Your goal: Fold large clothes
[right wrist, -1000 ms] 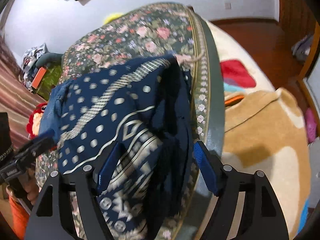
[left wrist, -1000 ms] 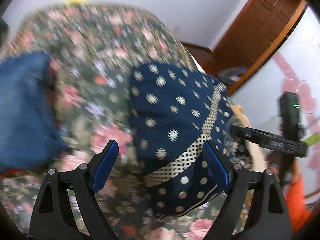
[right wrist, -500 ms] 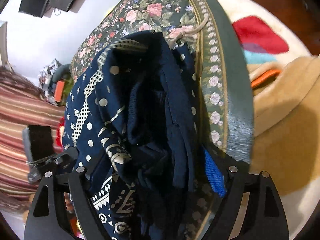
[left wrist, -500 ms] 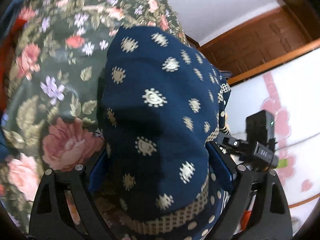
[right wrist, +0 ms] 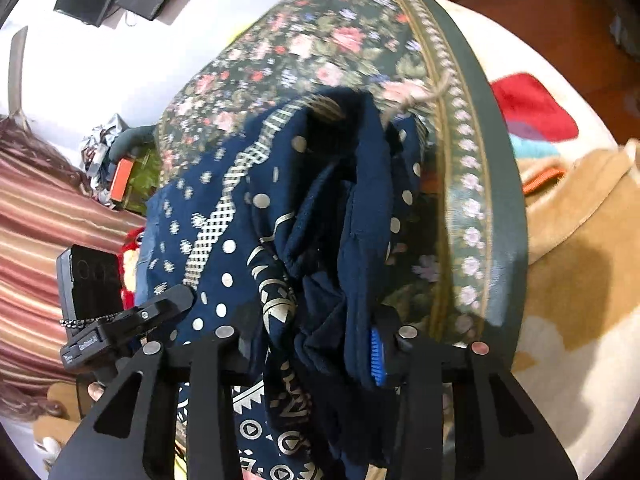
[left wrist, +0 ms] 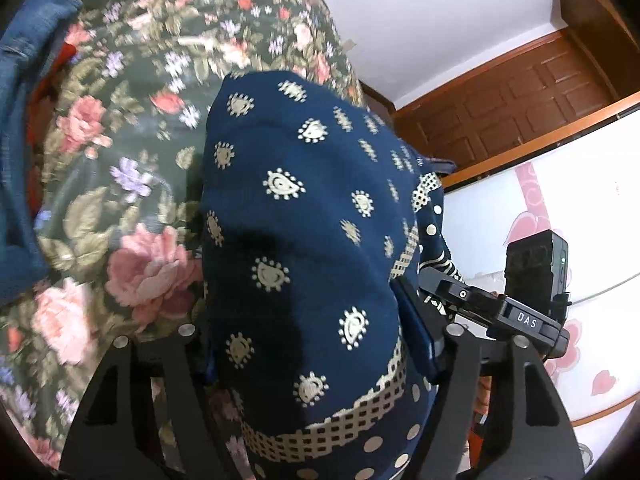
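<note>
- Your left gripper [left wrist: 312, 352] has just been closing and now clamps a thick fold of the navy garment [left wrist: 304, 232] between its two black fingers; the blue pad on the right finger presses into the cloth.
- Your right gripper [right wrist: 308, 344] has also just been closing and pinches a bunched, rumpled edge of the same garment [right wrist: 320, 240]; one ribbed blue pad shows at the right of the bundle.
- The garment is one soft woven piece, navy with cream paisley motifs, a checkered cream band, a field of round dots and geometric cream figures toward the hem.
- In the left wrist view it rises as a rounded hump running away from the fingers, its long axis up the picture; in the right wrist view its folds hang in loose pleats along the same line.
- It lies on the floral bedspread [left wrist: 120, 184], dark green with pink roses and a plain grey-green border.
- A blue denim piece [left wrist: 20, 128] sits at the left edge, apart from the garment.
- Beside the bed lies a tan and cream plush blanket [right wrist: 580, 260] with a red patch.
</note>
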`<state>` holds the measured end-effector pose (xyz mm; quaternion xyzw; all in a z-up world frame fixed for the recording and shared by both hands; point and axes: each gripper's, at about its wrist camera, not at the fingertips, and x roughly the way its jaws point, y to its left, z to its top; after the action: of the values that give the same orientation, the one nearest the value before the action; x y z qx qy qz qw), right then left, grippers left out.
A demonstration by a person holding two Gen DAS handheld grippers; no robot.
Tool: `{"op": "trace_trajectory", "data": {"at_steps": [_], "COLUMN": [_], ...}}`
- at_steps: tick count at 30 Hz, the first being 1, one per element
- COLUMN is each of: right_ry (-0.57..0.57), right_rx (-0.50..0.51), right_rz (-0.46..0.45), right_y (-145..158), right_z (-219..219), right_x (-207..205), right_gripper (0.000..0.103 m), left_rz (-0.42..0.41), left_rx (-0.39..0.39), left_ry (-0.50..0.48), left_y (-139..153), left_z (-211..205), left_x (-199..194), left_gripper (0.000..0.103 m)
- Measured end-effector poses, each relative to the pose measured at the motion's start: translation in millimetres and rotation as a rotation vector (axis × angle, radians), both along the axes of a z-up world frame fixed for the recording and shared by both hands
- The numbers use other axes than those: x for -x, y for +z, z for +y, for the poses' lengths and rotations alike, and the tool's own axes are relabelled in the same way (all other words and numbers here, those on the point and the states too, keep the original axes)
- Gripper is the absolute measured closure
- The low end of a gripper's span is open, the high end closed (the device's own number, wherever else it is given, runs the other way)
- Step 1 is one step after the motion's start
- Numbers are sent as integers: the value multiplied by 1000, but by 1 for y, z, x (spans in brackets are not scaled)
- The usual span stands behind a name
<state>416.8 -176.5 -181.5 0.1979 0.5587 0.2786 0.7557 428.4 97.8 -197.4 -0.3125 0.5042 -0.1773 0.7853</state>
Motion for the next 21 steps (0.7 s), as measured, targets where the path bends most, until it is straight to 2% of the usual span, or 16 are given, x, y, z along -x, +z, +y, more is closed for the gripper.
{"op": "trace_trajectory", "data": {"at_steps": [6, 12, 17, 21], "right_ry": [47, 121, 188, 242], "right_rx": [-12, -37, -49, -72], "right_rz": [-84, -175, -228, -236], "right_y": [47, 89, 106, 106], "right_z": [39, 103, 163, 212], "right_x": [14, 17, 17, 7], "right_gripper": [68, 68, 68, 68], "left_rz": [-99, -201, -249, -261], "left_rx": [-26, -46, -67, -88], "left_ry": [39, 99, 161, 217], "left_y": [59, 117, 141, 152], "left_z": [39, 99, 152, 204], "left_x": [36, 67, 77, 89], "left_gripper": [32, 32, 32, 32]}}
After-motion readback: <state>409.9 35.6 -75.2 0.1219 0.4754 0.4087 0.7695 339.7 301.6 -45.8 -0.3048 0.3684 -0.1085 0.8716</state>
